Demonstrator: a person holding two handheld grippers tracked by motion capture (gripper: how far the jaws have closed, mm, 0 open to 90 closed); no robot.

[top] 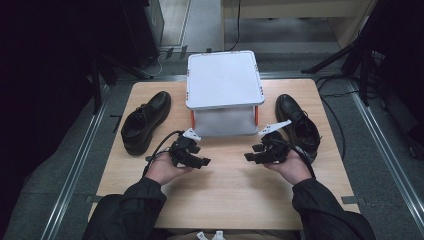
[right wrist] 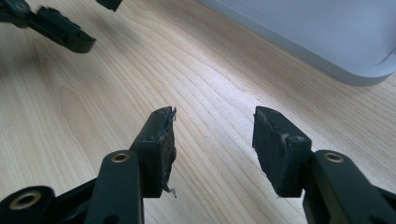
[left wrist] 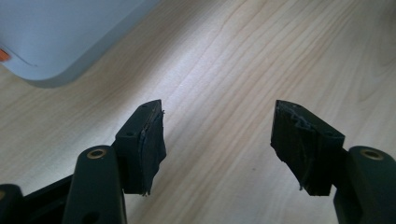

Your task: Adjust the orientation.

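As seen: two shoes, apparently leather.

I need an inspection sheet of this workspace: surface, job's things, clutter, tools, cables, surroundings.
Surface: wooden table, bare between the tools.
Job's things: left shoe and right shoe, both black, one on each side of the white lidded box.
Clutter: nothing seen.
Tools: left tool and right tool both open, nothing between the jaws, held over the table in front of the box.
Cables: black cable trailing from the left tool.
Surroundings: grey floor, dark stands behind.
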